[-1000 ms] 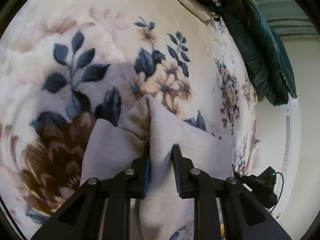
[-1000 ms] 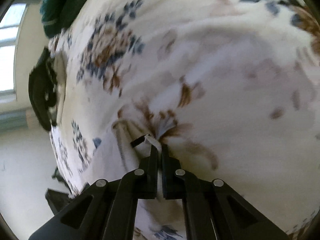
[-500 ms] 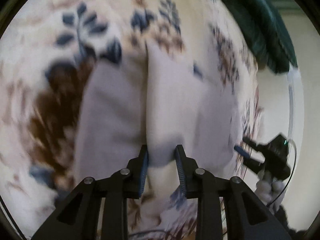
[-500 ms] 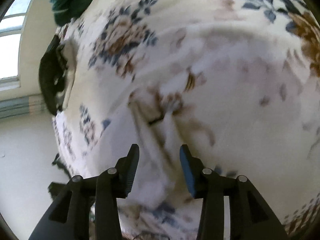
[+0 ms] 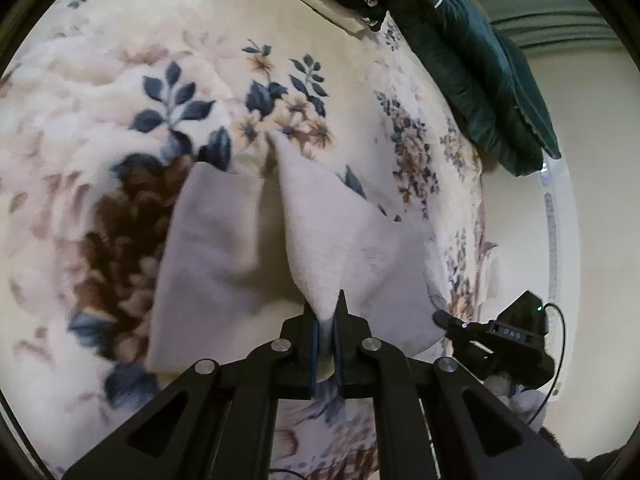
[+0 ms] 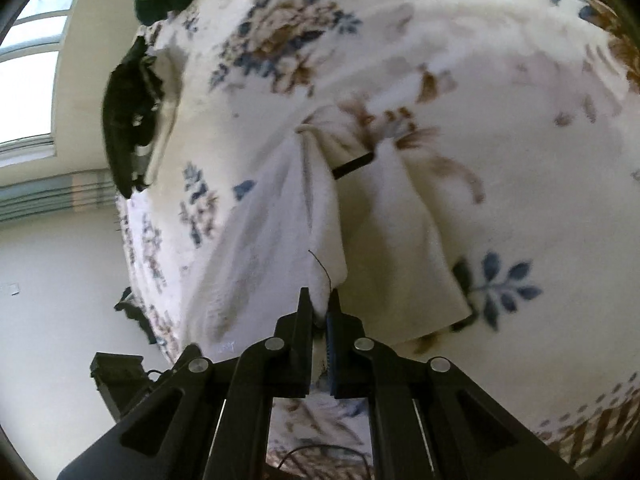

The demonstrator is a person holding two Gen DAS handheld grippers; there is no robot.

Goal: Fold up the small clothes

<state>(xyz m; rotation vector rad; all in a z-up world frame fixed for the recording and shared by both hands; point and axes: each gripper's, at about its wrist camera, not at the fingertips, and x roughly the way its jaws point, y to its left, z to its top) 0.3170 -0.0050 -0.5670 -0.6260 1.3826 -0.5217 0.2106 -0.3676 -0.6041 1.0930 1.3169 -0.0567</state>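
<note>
A small pale grey-beige garment (image 5: 224,256) lies on a floral blanket (image 5: 120,92), folded into ridges. My left gripper (image 5: 325,308) is shut on its near edge, pinching a raised fold. In the right wrist view the same garment (image 6: 404,240) looks whitish, with a dark strip (image 6: 354,165) at its far end. My right gripper (image 6: 319,300) is shut on the garment's near edge too. The right gripper's body (image 5: 500,340) shows at the lower right of the left wrist view.
A dark green quilt (image 5: 480,60) lies along the far right side of the bed. A dark garment (image 6: 128,116) lies at the bed's edge in the right wrist view. Cream floor (image 6: 52,300) lies beyond the bed edge.
Both grippers let go of the garment's far end, drew back toward its near edge while open, and have now shut on the near edge.
</note>
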